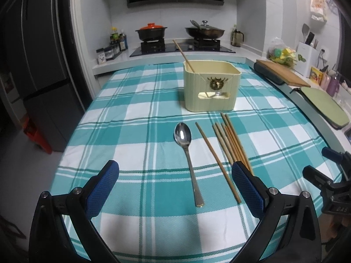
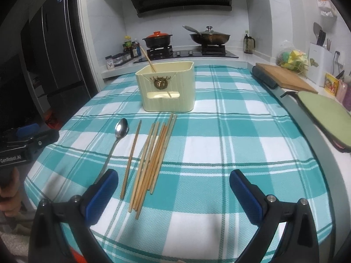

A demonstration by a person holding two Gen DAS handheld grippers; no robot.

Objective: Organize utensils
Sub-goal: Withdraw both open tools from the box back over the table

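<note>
A cream utensil holder [image 1: 211, 85] [image 2: 167, 87] stands on the teal checked tablecloth [image 1: 122, 131] [image 2: 230, 142], with one chopstick [image 1: 183, 55] [image 2: 148, 59] leaning out of it and something metal behind its front window. In front of it lie a steel spoon [image 1: 186, 151] [image 2: 117, 140], a single chopstick [image 1: 217, 162] [image 2: 131, 157] and a bundle of several chopsticks [image 1: 230, 140] [image 2: 153, 160]. My left gripper [image 1: 175, 175] is open, held above the spoon's handle. My right gripper [image 2: 173, 179] is open, just right of the bundle's near ends, with nothing between its fingers.
A wooden cutting board [image 1: 283, 73] [image 2: 285, 76] and a green mat [image 1: 322, 107] [image 2: 324, 118] lie along the right counter. The stove behind carries a black pot with an orange lid [image 1: 151, 31] and a wok [image 1: 205, 31]. A dark fridge [image 1: 39, 65] stands at the left.
</note>
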